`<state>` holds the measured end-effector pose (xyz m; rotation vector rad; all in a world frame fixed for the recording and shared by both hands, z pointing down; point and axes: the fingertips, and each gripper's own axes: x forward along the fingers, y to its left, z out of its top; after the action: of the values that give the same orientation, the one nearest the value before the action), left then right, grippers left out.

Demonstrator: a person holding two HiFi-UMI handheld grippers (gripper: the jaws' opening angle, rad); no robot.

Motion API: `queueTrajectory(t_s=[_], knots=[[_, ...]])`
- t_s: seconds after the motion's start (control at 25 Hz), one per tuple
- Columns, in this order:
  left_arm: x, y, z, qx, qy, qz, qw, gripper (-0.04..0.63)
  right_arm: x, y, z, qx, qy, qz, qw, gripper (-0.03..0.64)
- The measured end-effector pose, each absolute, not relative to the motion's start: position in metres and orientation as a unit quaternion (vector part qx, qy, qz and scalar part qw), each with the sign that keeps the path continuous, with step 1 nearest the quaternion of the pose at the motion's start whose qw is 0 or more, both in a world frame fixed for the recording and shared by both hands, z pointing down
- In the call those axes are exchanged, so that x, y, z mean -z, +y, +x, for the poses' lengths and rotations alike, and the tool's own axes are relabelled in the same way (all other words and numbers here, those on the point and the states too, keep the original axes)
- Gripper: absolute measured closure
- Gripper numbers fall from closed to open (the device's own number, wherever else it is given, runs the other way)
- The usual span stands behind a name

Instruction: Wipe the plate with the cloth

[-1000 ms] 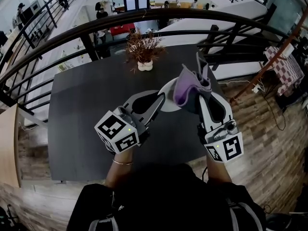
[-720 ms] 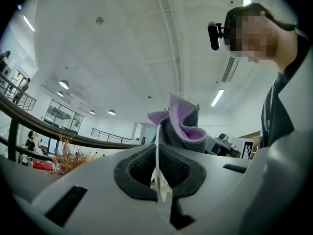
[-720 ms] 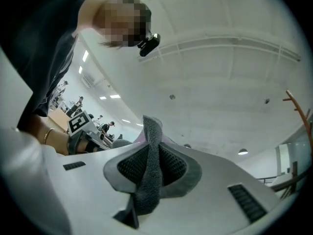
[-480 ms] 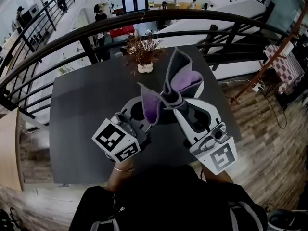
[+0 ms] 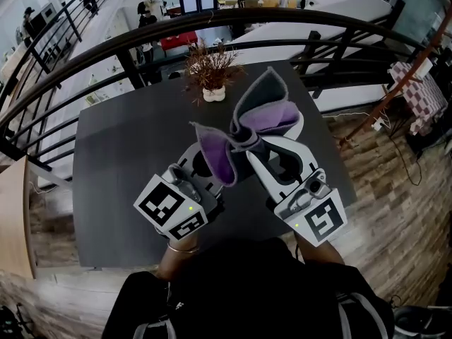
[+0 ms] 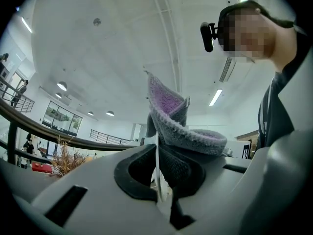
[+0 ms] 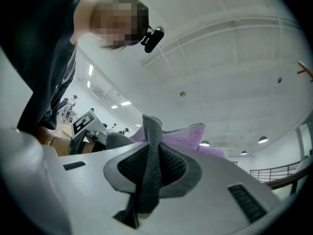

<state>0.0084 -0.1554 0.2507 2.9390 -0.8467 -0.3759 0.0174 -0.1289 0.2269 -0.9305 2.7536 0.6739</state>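
While left tool (image 6: 159, 176) clamps plate (image 6: 157, 146) rim, steadying it off the table (image 5: 113, 154), right tool (image 7: 146, 180) pinches cloth (image 7: 188, 133) draped over it for wiping

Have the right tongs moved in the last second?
Yes. The right tongs swung left in the head view, carrying the cloth from well right of the potted plant to nearly below it.

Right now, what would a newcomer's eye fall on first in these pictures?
The grey and purple cloth, flared up between both grippers above the dark table. The right gripper is shut on it, while the left gripper pinches a thin white plate edge-on. Beyond them a dried plant stands in a white pot.
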Motion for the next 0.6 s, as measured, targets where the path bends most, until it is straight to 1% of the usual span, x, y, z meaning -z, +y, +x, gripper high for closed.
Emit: queueTrajectory(t_s=[0.6], knots=[[-0.254,-0.155,0.003,0.124,-0.275,0.953,0.034,0.578,-0.237,-0.147,0.04,-0.215,0.905,-0.363,0.06,0.558]])
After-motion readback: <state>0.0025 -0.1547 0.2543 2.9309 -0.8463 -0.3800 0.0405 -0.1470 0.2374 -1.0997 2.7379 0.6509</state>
